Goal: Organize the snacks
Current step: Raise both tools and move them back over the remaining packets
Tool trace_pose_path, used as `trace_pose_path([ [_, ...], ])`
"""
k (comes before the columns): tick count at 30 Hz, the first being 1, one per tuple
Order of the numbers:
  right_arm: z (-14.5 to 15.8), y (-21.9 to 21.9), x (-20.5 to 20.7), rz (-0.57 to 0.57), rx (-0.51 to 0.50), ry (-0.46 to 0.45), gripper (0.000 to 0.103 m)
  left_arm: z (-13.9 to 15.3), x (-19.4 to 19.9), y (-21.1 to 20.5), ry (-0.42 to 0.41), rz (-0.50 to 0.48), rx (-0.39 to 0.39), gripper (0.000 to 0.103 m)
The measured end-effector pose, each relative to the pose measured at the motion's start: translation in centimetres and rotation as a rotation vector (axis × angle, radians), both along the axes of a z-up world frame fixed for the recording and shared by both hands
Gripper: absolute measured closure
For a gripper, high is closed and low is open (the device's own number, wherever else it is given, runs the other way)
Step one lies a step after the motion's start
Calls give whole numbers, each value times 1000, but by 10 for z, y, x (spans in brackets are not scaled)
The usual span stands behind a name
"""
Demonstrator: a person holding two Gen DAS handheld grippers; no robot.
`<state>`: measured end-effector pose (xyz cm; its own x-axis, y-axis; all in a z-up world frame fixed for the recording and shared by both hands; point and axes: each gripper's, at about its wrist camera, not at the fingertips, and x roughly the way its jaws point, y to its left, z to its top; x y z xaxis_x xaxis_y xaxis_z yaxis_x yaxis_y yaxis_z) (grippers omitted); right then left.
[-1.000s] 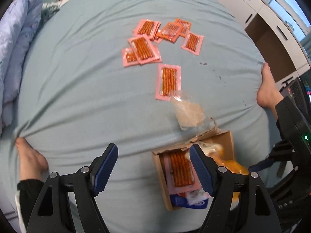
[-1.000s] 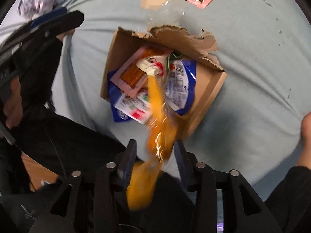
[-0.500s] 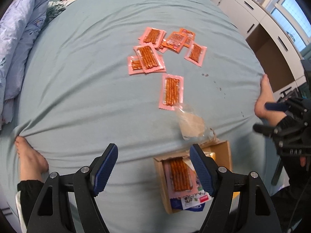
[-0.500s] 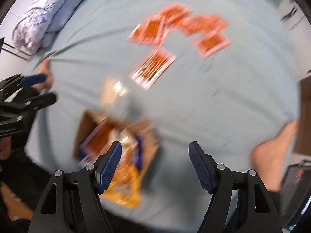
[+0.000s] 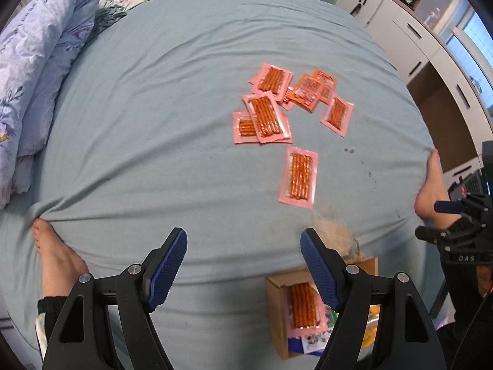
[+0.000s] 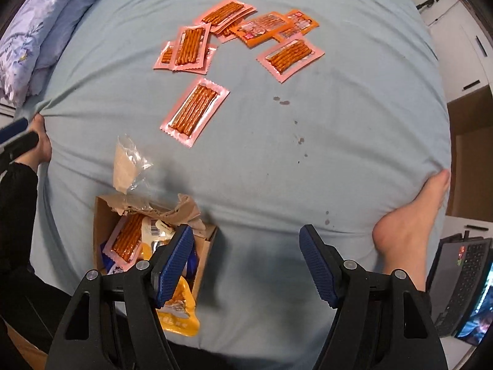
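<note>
Several pink packets of orange stick snacks [image 5: 267, 116] [image 6: 188, 47] lie scattered on the blue bedsheet, one lone packet [image 5: 298, 176] [image 6: 194, 111] nearest the box. A torn cardboard box [image 5: 277, 305] [image 6: 103, 231] at the near bed edge holds a pink stick packet, blue packets and a yellow bag [image 6: 178, 311] that hangs over its side. My left gripper [image 5: 243, 265] is open and empty above the sheet, left of the box. My right gripper [image 6: 246, 262] is open and empty, just right of the box.
A clear crumpled wrapper [image 6: 128, 166] [image 5: 331, 231] lies beside the box's torn flap. Bare feet press the sheet at left [image 5: 55, 256] and right [image 6: 413, 225]. A folded lilac quilt [image 5: 34, 61] lies at far left. White cabinets [image 5: 431, 40] and a laptop [image 6: 462, 280] stand to the right.
The right gripper let go of the yellow bag, opened wide and swung up from the box. The left gripper pulled back, still open, so the box sits lower in its view.
</note>
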<state>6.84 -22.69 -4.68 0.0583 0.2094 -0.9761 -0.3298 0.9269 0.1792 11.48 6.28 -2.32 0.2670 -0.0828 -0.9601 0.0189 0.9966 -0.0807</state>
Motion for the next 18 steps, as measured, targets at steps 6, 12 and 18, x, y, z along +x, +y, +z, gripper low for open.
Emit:
trace_pose_path([
  [6,2,2,6,15,25,-21,32,-6,12,3,1,13,21,26],
  [12,4,0,17,-4,40,-15,32,-21,26,-2,29,17,23,26],
  [18,2,-3,33,-77,-6,-65,32,-27,37,-1,40,23,19,26],
])
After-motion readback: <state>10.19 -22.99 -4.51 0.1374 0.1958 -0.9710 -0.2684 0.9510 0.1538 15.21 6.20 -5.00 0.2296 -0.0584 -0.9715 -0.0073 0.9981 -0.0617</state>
